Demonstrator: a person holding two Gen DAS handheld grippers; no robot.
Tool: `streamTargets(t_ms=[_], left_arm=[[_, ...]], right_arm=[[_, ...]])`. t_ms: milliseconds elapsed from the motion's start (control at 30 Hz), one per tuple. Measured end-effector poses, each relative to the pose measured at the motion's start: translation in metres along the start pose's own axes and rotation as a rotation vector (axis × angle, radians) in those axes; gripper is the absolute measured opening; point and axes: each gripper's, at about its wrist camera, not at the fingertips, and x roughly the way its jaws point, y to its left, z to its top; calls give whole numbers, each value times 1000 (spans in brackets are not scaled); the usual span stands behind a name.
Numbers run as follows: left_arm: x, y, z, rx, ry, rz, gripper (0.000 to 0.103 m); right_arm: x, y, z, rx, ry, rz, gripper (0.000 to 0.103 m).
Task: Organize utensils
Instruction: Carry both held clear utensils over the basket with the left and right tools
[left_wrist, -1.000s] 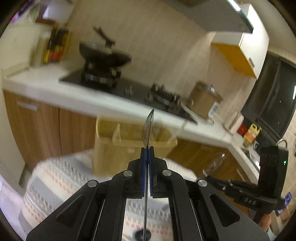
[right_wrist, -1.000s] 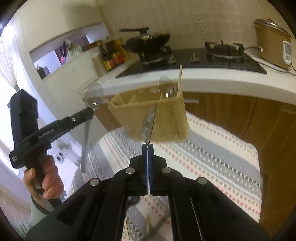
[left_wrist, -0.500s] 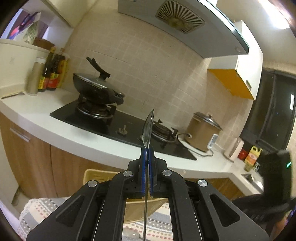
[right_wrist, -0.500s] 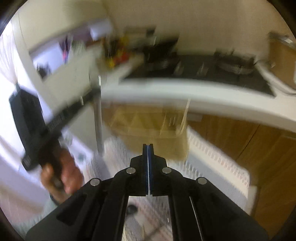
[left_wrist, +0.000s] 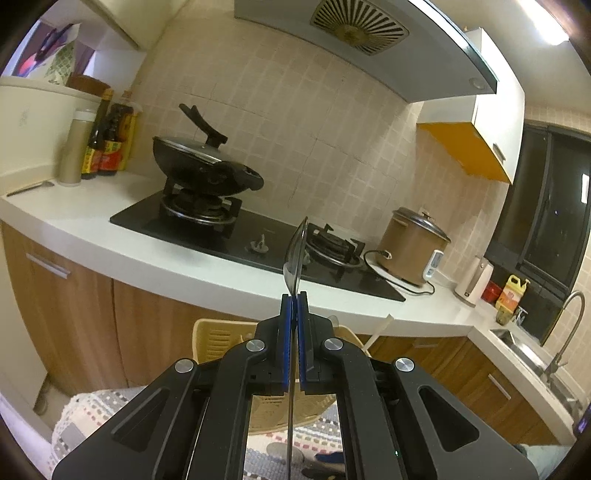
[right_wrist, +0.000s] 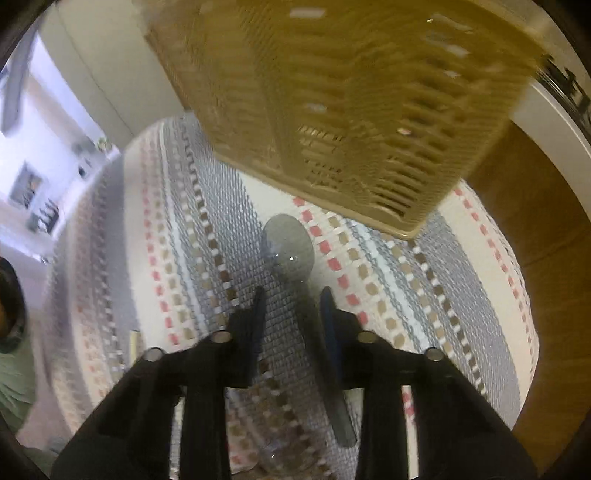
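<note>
Below my open right tongs (right_wrist: 291, 314), I am straddling a clear plastic spoon (right_wrist: 288, 245) lying on the striped cloth (right_wrist: 166, 229) beside the yellow basket (right_wrist: 351, 110), while my left tongs (left_wrist: 294, 302) are gripping another spoon (left_wrist: 295, 254) upright; I should be closing squarely on the handle.

The yellow basket (right_wrist: 354, 110) walls off the front; bare striped cloth (right_wrist: 155, 236) lies open leftward.

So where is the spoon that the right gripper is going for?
In the right wrist view the spoon lies flat on the striped cloth, just in front of the open right gripper and near the yellow basket.
</note>
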Motion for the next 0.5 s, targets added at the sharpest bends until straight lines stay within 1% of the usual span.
streamTargets(t_ms=[33, 67, 133, 167, 233, 300, 400, 433, 500], left_arm=[[0, 2, 0, -6, -5, 0, 1], [0, 4, 1, -16, -13, -1, 1], [0, 7, 1, -31, -29, -6, 1], [0, 7, 2, -39, -43, -10, 1], [-3, 8, 5, -54, -79, -15, 1], [-5, 6, 9, -66, -119, -12, 1], [-6, 0, 14, -66, -175, 2, 1], [-5, -2, 17, -66, -190, 7, 1], [-1, -10, 20, -60, -232, 26, 1]], right_arm=[[0, 4, 0, -25, -13, -24, 16], [0, 9, 0, -47, -13, -38, 12], [-2, 11, -1, -40, -15, -43, 10], [-7, 10, -3, -32, -43, -45, 10], [-21, 7, -6, -18, -97, -11, 10], [-50, 0, -9, 19, -174, 31, 10], [-102, -13, -11, 70, -322, 100, 10], [-126, -18, -10, 90, -395, 126, 10], [-161, -26, -6, 121, -514, 149, 10]])
